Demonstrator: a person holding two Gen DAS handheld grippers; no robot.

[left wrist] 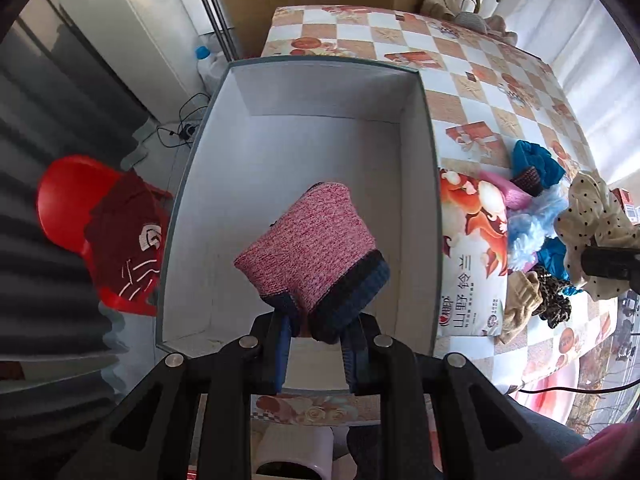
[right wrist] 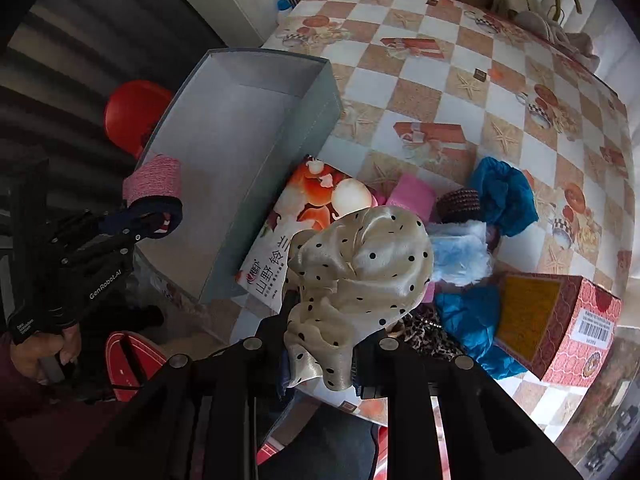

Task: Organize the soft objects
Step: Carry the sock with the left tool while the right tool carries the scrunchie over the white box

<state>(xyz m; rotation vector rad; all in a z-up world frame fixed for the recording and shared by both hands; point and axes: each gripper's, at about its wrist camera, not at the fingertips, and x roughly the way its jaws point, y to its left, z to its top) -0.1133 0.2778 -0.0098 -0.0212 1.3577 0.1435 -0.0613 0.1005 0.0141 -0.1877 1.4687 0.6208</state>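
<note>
My left gripper (left wrist: 316, 332) is shut on a pink knitted sock with a dark blue cuff (left wrist: 308, 244), held above the near end of an open grey box (left wrist: 430, 128); the pair also shows in the right wrist view (right wrist: 154, 216). My right gripper (right wrist: 320, 356) is shut on a cream satin scrunchie with black dots (right wrist: 360, 264), held above a pile of soft things (right wrist: 500, 196) on the table; the scrunchie also shows in the left wrist view (left wrist: 592, 220).
A printed tissue pack (right wrist: 296, 232) lies against the box's right wall. A red patterned carton (right wrist: 556, 320) stands right of the pile. The table has a checked cloth (right wrist: 440, 60). A red chair with a dark garment (left wrist: 120, 236) stands left of the table.
</note>
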